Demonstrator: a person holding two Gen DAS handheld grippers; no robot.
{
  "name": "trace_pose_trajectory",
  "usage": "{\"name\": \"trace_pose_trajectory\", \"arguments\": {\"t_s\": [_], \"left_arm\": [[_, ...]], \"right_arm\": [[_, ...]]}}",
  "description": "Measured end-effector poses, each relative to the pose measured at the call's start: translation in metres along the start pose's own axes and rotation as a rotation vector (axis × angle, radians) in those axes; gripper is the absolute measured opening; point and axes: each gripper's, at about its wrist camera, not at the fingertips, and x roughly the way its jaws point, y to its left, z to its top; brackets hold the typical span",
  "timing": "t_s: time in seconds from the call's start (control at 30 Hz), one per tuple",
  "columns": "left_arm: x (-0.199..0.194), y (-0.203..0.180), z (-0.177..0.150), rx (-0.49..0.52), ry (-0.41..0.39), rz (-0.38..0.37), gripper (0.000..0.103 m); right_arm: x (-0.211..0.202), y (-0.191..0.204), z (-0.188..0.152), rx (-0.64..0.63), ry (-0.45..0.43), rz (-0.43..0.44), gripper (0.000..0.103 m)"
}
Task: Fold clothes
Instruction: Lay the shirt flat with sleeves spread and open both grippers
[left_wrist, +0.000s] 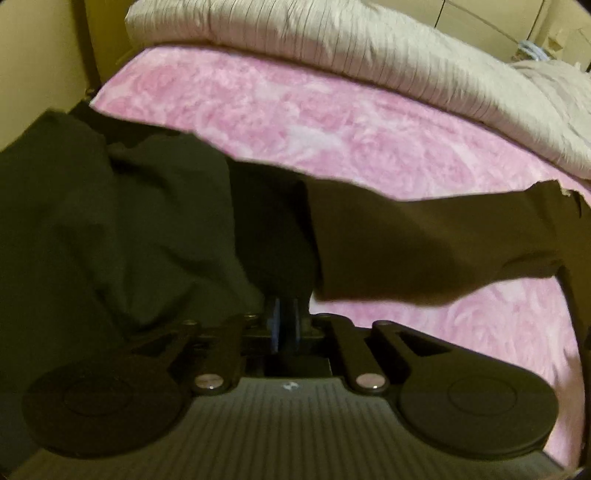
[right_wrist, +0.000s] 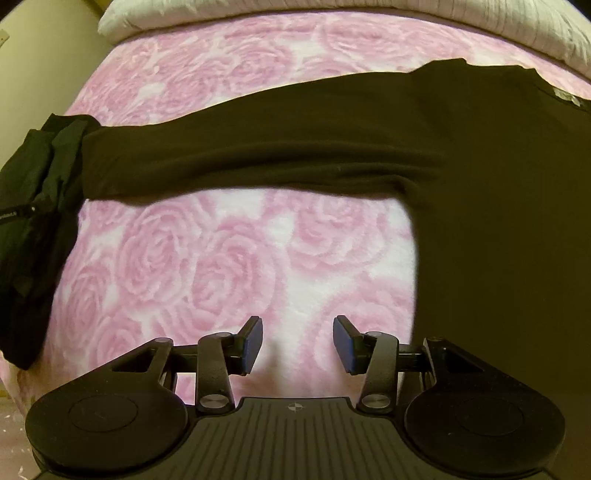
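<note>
Since the left hand-held gripper (left_wrist: 284, 314) has its blue pads pressed nearly together with dark cloth bunched right over them, it looks to be pinching the black garment (left_wrist: 424, 243), prob. a sleeve end, so that part can be lifted for a fold. That garment lies across the pink rose blanket (right_wrist: 207, 258) on the bed. Right hand-held gripper (right_wrist: 297, 341) hangs spread & empty over bare blanket, near side of the garment. Only the right view shows the sleeve's whole run plus a crumpled black item (right_wrist: 33, 221) at the garment's left end; left view alone shows the pinch, though blurred.
</note>
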Motion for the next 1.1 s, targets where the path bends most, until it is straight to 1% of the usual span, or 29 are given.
{"name": "trace_pose_trajectory", "arguments": {"t_s": [0.03, 0.13, 0.17, 0.23, 0.33, 0.4, 0.47, 0.5, 0.53, 0.57, 0.6, 0.63, 0.7, 0.77, 0.87, 0.97, 1.03, 1.1], "left_arm": [[0.003, -0.005, 0.005, 0.02, -0.008, -0.008, 0.017], [0.011, -0.021, 0.016, 0.087, -0.018, -0.029, 0.021], [0.015, -0.027, 0.019, 0.107, -0.018, -0.038, 0.024], [0.023, -0.039, 0.026, 0.149, -0.018, -0.054, 0.025], [0.024, -0.06, 0.03, 0.16, -0.008, -0.071, 0.025], [0.017, -0.075, 0.029, 0.154, -0.003, -0.072, 0.028], [0.007, -0.093, 0.026, 0.139, 0.01, -0.071, 0.038], [-0.001, -0.104, 0.023, 0.132, 0.016, -0.072, 0.041], [-0.009, -0.114, 0.019, 0.126, 0.022, -0.074, 0.047], [-0.019, -0.127, 0.013, 0.119, 0.03, -0.075, 0.056], [-0.029, -0.14, 0.006, 0.117, 0.042, -0.08, 0.06], [-0.038, -0.152, 0.0, 0.117, 0.055, -0.086, 0.067], [-0.057, -0.178, -0.013, 0.116, 0.082, -0.097, 0.07], [-0.077, -0.205, -0.028, 0.121, 0.097, -0.106, 0.077], [-0.111, -0.247, -0.052, 0.144, 0.088, -0.089, 0.077], [-0.143, -0.29, -0.075, 0.144, 0.06, -0.076, 0.077], [-0.167, -0.321, -0.093, 0.137, 0.028, -0.054, 0.077], [-0.193, -0.351, -0.113, 0.112, -0.011, -0.012, 0.077]], "right_arm": [[0.001, -0.001, 0.0, 0.004, -0.001, -0.002, 0.047], [0.001, -0.002, -0.001, 0.025, -0.006, -0.009, 0.047], [-0.002, -0.002, -0.002, 0.032, -0.012, -0.013, 0.047], [-0.009, -0.004, -0.003, 0.044, -0.026, -0.019, 0.048], [-0.026, -0.01, -0.008, 0.066, -0.06, -0.05, 0.049], [-0.042, -0.017, -0.013, 0.085, -0.092, -0.09, 0.051], [-0.06, -0.027, -0.02, 0.119, -0.13, -0.139, 0.056], [-0.07, -0.033, -0.025, 0.14, -0.145, -0.163, 0.062], [-0.08, -0.039, -0.029, 0.162, -0.16, -0.187, 0.069], [-0.09, -0.045, -0.034, 0.182, -0.173, -0.208, 0.073], [-0.101, -0.051, -0.04, 0.2, -0.185, -0.23, 0.079], [-0.113, -0.057, -0.045, 0.217, -0.197, -0.252, 0.082], [-0.137, -0.069, -0.057, 0.24, -0.218, -0.295, 0.084], [-0.163, -0.082, -0.07, 0.264, -0.243, -0.323, 0.085], [-0.208, -0.107, -0.094, 0.311, -0.295, -0.322, 0.085], [-0.256, -0.136, -0.121, 0.366, -0.371, -0.279, 0.085], [-0.283, -0.157, -0.139, 0.359, -0.396, -0.248, 0.086], [-0.308, -0.178, -0.157, 0.347, -0.417, -0.217, 0.086]]}}
